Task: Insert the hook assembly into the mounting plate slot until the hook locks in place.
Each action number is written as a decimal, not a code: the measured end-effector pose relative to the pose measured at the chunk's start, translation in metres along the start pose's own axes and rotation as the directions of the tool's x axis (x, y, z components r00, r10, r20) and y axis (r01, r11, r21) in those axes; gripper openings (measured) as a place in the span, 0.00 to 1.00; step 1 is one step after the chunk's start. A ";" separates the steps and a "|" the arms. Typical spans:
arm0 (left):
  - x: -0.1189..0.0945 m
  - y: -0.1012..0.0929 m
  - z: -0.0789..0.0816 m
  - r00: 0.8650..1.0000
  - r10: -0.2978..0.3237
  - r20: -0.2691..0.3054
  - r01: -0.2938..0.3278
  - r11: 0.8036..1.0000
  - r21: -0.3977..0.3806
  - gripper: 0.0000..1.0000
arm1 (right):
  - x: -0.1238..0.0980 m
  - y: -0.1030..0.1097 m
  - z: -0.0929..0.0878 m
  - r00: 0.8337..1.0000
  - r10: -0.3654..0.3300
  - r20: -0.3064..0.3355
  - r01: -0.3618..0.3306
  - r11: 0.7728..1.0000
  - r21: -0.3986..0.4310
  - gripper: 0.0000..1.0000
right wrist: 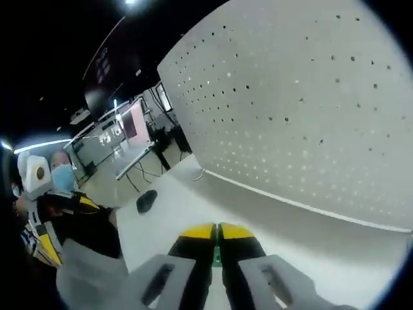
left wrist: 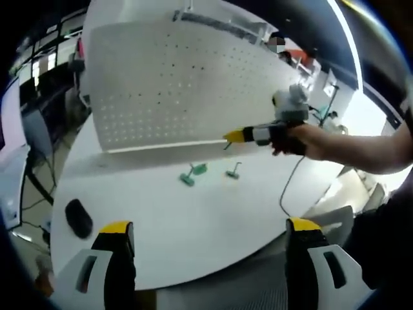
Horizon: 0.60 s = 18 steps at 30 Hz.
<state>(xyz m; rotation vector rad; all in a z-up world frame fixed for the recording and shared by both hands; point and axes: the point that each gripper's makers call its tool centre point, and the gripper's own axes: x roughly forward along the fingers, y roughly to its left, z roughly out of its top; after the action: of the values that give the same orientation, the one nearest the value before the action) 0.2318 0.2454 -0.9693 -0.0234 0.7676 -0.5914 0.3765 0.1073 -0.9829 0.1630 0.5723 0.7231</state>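
Up front, the left gripper (left wrist: 210,236) hangs over the near edge of the white table (left wrist: 193,219) with jaws wide apart, nothing between them. Right gripper (right wrist: 217,231) has jaws pressed together on a small green hook (right wrist: 217,256), held just in front of the white perforated mounting plate (right wrist: 310,110) standing upright on the table. Two more green hooks (left wrist: 193,173) lie on the tabletop below the plate, black mouse (left wrist: 79,217) off left.
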 end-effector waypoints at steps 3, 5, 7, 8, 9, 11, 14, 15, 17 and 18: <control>0.001 -0.003 0.004 1.000 -0.006 0.008 0.006 1.000 0.004 0.99 | -0.008 0.007 0.009 0.999 0.002 0.033 -0.002 1.000 0.011 0.00; 0.002 -0.002 0.007 1.000 0.005 0.014 -0.005 1.000 0.006 1.00 | -0.011 0.010 0.013 0.999 0.002 0.049 -0.003 0.999 0.035 0.00; 0.003 -0.002 0.011 1.000 0.005 0.019 -0.005 1.000 0.006 1.00 | -0.014 0.011 0.023 0.996 0.005 0.093 -0.016 0.993 0.118 0.00; 0.003 -0.003 0.013 1.000 -0.004 0.024 0.004 1.000 -0.008 1.00 | -0.016 0.015 0.026 0.994 0.015 0.104 -0.030 0.989 0.148 0.00; 0.003 -0.004 0.016 0.999 -0.012 0.036 0.013 1.000 -0.023 1.00 | -0.019 0.019 0.031 0.993 0.020 0.117 -0.039 0.985 0.168 0.00; 0.003 -0.006 0.021 0.998 -0.027 0.057 0.030 0.998 -0.057 1.00 | -0.022 0.021 0.037 0.992 0.017 0.127 -0.035 0.990 0.140 0.00; 0.003 -0.004 0.026 0.998 -0.016 0.067 0.020 0.998 -0.057 1.00 | -0.027 0.032 0.044 0.988 0.023 0.150 -0.045 0.989 0.140 0.00; 0.003 -0.002 0.029 0.997 -0.006 0.072 0.010 0.999 -0.050 1.00 | -0.029 0.036 0.046 0.987 0.025 0.160 -0.049 0.988 0.146 0.00; 0.003 -0.002 0.031 0.997 -0.004 0.076 0.008 0.999 -0.046 0.99 | -0.032 0.042 0.048 0.984 0.029 0.175 -0.057 0.986 0.154 0.00; 0.003 -0.003 0.033 0.997 -0.007 0.078 0.010 0.999 -0.046 0.99 | -0.033 0.044 0.049 0.983 0.032 0.183 -0.062 0.985 0.161 0.00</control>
<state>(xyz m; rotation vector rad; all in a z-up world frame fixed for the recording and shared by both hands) 0.2536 0.2353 -0.9471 -0.0915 0.7061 -0.5777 0.3579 0.1208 -0.9134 0.3941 0.4570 0.6981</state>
